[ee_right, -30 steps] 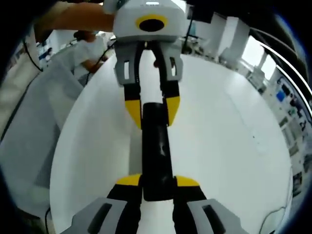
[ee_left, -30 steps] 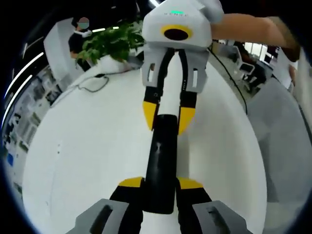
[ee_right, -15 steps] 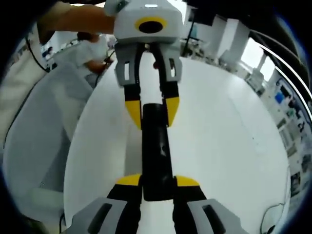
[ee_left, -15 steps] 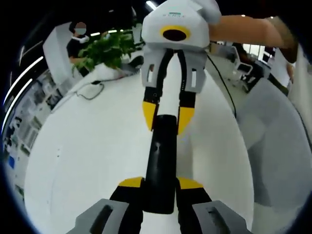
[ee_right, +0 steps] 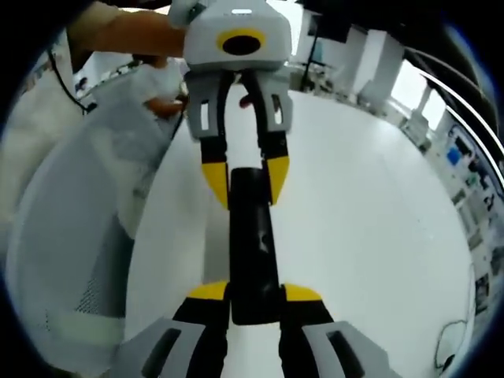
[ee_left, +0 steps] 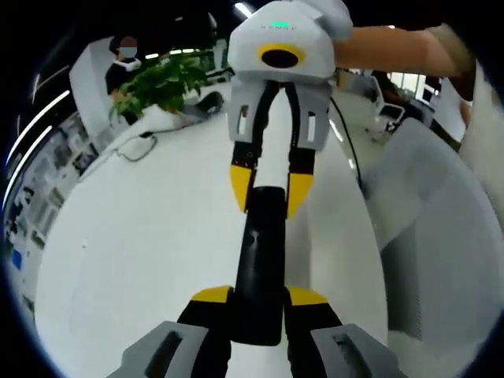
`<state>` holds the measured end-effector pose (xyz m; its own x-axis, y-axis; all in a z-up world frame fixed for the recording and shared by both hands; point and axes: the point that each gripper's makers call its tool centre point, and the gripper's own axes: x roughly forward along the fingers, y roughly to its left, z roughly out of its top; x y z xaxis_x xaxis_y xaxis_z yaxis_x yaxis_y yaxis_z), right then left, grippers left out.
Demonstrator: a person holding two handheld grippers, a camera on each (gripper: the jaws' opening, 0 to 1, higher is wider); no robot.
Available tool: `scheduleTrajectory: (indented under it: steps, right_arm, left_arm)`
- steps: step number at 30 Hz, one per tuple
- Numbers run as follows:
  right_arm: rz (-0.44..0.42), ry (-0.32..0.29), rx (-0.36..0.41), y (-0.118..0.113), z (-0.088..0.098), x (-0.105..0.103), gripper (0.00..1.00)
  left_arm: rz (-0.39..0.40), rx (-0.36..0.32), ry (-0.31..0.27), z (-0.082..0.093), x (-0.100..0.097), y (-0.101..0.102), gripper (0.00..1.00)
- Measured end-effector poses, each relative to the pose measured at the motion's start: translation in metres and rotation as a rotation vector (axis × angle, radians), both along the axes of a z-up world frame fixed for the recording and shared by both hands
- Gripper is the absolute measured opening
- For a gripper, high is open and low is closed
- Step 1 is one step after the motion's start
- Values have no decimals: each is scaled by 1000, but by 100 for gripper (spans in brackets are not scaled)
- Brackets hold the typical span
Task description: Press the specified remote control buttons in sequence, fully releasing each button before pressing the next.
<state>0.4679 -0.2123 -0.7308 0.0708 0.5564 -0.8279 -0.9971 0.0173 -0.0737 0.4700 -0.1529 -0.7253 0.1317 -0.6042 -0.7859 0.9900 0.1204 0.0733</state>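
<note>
Two grippers, one remote held end to end

Both grippers clamp the same black remote, one at each short end, w/ the body bridging between them over the white table. Left gripper has its yellow-tipped jaws closed onto the near end in the left gripper view; the right gripper faces it from the far end, jaws pinched on the remote too. Right gripper view mirrors this: own jaws on the near end at, left gripper opposite.

Likely reason for the double hold: keeps the remote steady, prob. lifted off the tabletop, though I can't tell if it touches. No jaw is free to press a button, so pressing looks not yet begun.

Remote is a slim, long bar, glossy dark plastic; buttons too dim to make out. Table is smooth, matte white, rounded edge. Gripper bodies are white hard plastic, jaw arms black.
</note>
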Motion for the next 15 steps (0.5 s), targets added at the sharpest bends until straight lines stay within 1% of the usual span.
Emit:
scheduleTrajectory:
  steps: [6,15]
  right_arm:
    - [0,19,-5,1,-10,-15,21]
    - [-1,44,-10,3,-31,-29,21]
  left_arm:
    - [-4,-1,17,-10,-14,1,24]
    - [-1,3,51,-33,-28,4,24]
